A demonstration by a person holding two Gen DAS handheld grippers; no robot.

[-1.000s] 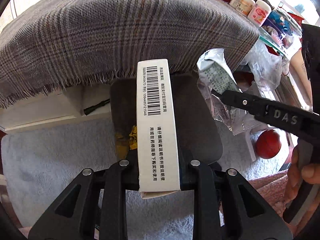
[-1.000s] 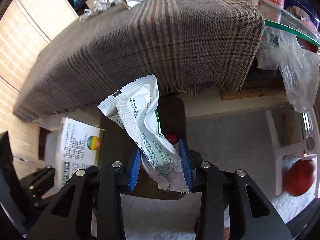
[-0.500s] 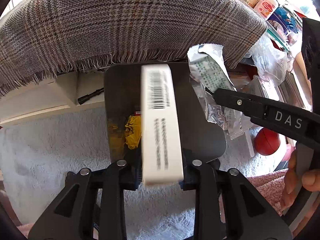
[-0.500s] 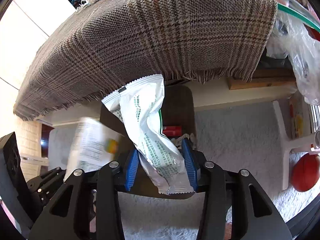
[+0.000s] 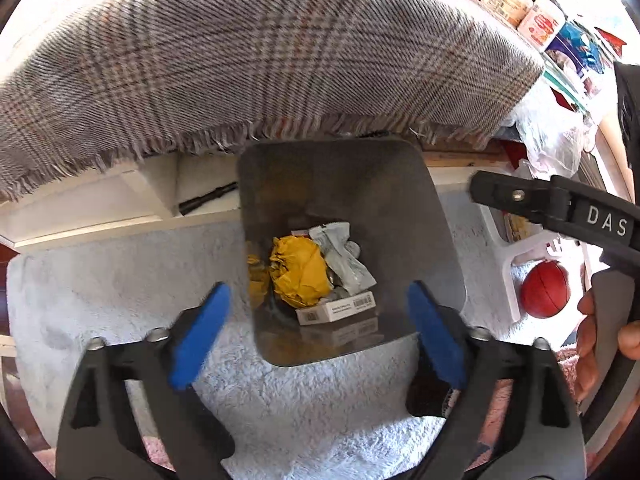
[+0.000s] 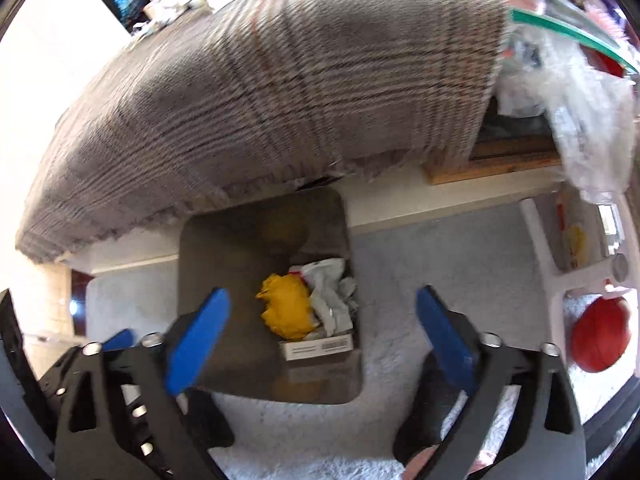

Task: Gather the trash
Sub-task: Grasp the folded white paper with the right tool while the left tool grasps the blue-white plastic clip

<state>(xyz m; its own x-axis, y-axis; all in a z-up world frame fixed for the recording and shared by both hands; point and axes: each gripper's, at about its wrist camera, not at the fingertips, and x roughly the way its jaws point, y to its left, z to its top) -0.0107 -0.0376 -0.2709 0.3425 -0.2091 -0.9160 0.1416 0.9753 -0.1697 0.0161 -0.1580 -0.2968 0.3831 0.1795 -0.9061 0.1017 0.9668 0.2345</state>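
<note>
A dark grey trash bin (image 5: 344, 172) (image 6: 224, 248) stands on the pale carpet below the table edge. Inside it lie a white barcoded box (image 5: 336, 309) (image 6: 318, 347), a silver-white foil packet (image 5: 344, 258) (image 6: 326, 300) and crumpled yellow paper (image 5: 298, 270) (image 6: 286, 310). My left gripper (image 5: 318, 330) is open and empty above the bin's near rim. My right gripper (image 6: 320, 344) is open and empty above the bin too; one of its black fingers (image 5: 516, 196) shows at the right of the left wrist view.
A table draped in a grey plaid cloth (image 5: 260, 56) (image 6: 280, 80) overhangs the bin. A red ball (image 5: 545, 290) (image 6: 600, 338) lies on the carpet beside a white plastic leg (image 5: 508, 256). Clear plastic bags (image 5: 552, 136) hang at the right. Bottles (image 5: 540, 24) stand on the table.
Both grippers have opened. The white box dropped from the left one and the foil packet from the right one; both now lie in the bin.
</note>
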